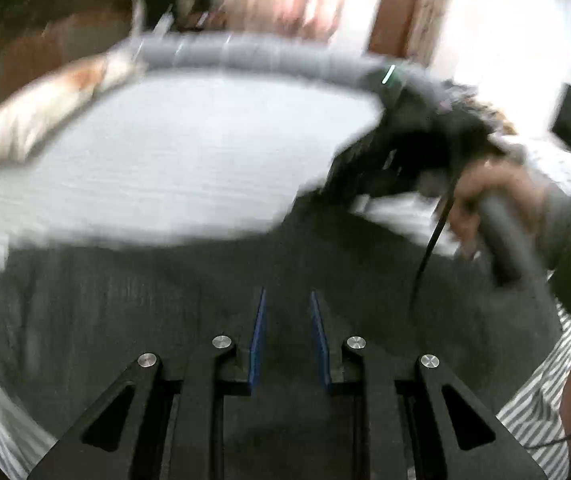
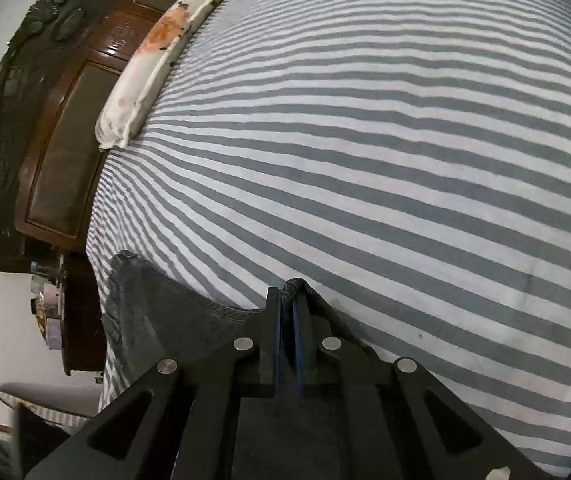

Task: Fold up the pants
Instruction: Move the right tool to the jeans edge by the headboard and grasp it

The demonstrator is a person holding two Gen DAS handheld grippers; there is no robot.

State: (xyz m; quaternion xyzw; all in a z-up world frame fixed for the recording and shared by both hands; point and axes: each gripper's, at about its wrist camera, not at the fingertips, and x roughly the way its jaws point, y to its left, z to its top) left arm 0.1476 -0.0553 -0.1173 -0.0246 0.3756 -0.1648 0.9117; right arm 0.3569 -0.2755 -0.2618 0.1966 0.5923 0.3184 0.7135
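Dark grey pants (image 1: pixel 165 300) lie on a grey-and-white striped bed sheet (image 1: pixel 173 152). My left gripper (image 1: pixel 288 300) is open and empty, its blue pads apart just above the pants. The left wrist view is motion-blurred. My right gripper (image 2: pixel 288 300) is shut on a folded edge of the pants (image 2: pixel 165 312), which hang to its left over the sheet (image 2: pixel 365 140). In the left wrist view the right gripper (image 1: pixel 397 160) shows at the upper right, held by a hand (image 1: pixel 497 200).
A flowered pillow (image 2: pixel 153 60) lies along a dark wooden headboard (image 2: pixel 65 140) at the left. A bedside stand with small items (image 2: pixel 49 300) sits beside the bed. In the left wrist view the pillow (image 1: pixel 37 116) is at the far left.
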